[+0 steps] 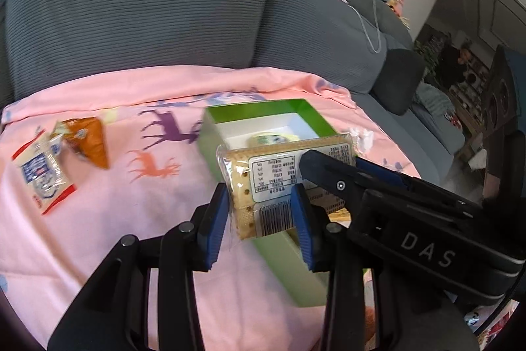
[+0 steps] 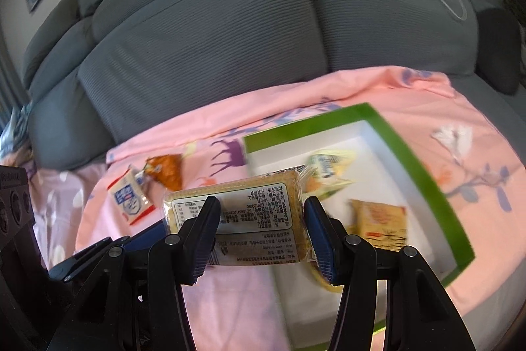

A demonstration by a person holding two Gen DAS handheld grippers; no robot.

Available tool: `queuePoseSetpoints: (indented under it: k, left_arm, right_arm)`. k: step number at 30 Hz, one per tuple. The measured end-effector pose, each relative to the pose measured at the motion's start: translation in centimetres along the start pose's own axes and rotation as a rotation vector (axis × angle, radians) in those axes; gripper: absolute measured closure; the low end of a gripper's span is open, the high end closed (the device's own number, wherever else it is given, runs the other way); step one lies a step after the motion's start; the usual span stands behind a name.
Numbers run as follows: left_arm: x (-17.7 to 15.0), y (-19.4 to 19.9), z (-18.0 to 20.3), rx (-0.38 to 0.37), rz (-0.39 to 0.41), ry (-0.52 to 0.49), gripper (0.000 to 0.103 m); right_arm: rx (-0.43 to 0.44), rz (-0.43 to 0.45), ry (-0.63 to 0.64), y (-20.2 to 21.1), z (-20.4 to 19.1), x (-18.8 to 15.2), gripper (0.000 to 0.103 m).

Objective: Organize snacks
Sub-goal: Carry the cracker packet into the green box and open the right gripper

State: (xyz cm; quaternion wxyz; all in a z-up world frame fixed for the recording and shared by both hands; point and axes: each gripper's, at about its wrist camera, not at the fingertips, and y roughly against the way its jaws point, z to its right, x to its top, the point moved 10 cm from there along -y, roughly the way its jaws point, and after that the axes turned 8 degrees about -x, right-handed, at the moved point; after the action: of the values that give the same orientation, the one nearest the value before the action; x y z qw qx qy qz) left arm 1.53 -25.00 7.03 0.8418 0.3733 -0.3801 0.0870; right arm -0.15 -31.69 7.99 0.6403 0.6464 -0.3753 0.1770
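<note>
Right gripper point(image 2: 261, 240) jaws clamp one clear-wrapped cracker packet point(image 2: 235, 213) over the green-rimmed white box point(image 2: 424, 173); left gripper point(image 1: 261, 222) jaws bracket it, contact unclear. Two packets inside, two left.

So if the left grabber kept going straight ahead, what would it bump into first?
Probably the cracker packet: it already sits between the left gripper's open fingers, with the right gripper reaching onto it from the side. Behind it comes the green box. Depth is hard to judge.
</note>
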Motion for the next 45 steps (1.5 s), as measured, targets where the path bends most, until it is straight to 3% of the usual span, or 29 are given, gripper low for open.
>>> queuePoseSetpoints:
  k: [20, 30, 45]
  left_arm:
    - [-1.4, -9.2, 5.0, -0.061, -0.188, -0.067, 0.064]
    - [-2.8, -11.8, 4.9, -0.052, -0.266, -0.064, 0.064]
    - [-2.8, -12.8, 4.7, -0.013, -0.280, -0.074, 0.062]
  right_arm:
    - [-0.090, -0.114, -0.258, -3.5, 10.6, -1.1, 0.047]
    - [-0.119, -0.191, -0.311, -5.6, 12.7, -2.6, 0.047]
    - [-0.172, -0.247, -0.335, -7.5, 13.9, -3.6, 0.047]
